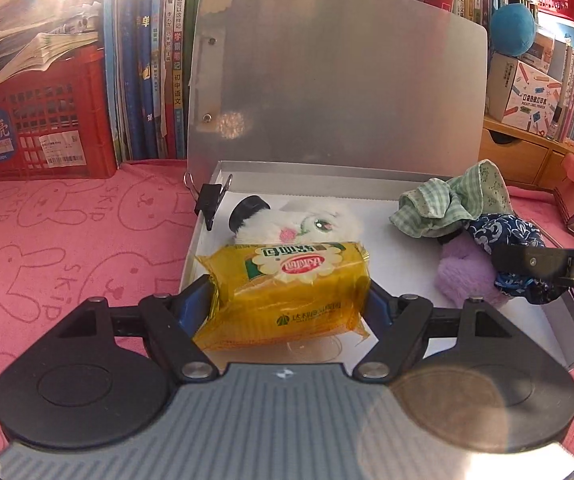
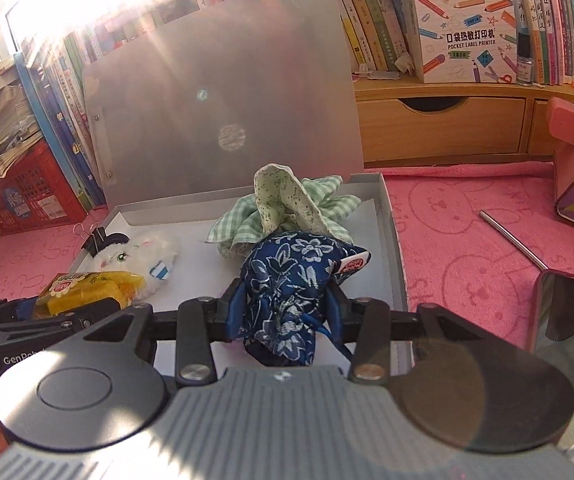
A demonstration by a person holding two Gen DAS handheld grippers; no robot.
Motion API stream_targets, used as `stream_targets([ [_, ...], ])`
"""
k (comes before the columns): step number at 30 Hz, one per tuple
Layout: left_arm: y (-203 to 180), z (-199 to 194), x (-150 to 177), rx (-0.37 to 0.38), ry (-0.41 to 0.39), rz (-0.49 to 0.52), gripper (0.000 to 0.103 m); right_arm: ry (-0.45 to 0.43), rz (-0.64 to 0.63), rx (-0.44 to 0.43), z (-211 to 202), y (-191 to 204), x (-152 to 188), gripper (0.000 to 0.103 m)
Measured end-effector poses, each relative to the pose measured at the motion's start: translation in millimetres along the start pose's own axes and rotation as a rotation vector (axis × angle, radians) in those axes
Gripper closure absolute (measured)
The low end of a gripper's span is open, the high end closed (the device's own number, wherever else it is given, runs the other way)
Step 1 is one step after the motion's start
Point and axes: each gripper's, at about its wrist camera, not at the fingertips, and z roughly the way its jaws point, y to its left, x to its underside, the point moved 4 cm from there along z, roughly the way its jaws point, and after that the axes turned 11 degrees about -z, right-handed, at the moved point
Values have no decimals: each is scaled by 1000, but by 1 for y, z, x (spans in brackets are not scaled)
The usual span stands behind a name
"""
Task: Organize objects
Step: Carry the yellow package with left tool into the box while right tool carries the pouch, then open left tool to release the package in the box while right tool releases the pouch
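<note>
While both loads hang over open box [image 1: 391, 190], left hand-held gripper [image 1: 289, 300] clamps yellow snack pack [image 1: 287, 288] at box's 7 o'clock; right hand-held gripper [image 2: 283, 304] pinches blue floral pouch [image 2: 287, 280] at 5 o'clock, likely for packing inside.

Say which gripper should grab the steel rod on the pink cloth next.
Right, probably. The steel rod lies outside the grey box on the right gripper side; the left gripper is over the box's far-left part. Both are full: blue floral pouch and yellow snack pack need releasing first.
</note>
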Motion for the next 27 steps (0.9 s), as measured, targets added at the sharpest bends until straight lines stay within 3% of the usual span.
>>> stream_targets([
  [10,-2,12,1,-7,-2,21,23,-6,59,-21,6,-9,-3,57],
  [14,0,8,2,17,-4,-5,22,-20,42,-17,1,-6,-2,35],
  [22,-2,-13,-1,46,-20,6,19,-56,11,-6,-24,-1,-6,24],
  [27,-2,-37,-5,79,-50,9,19,-83,-5,-9,-49,5,-5,22],
])
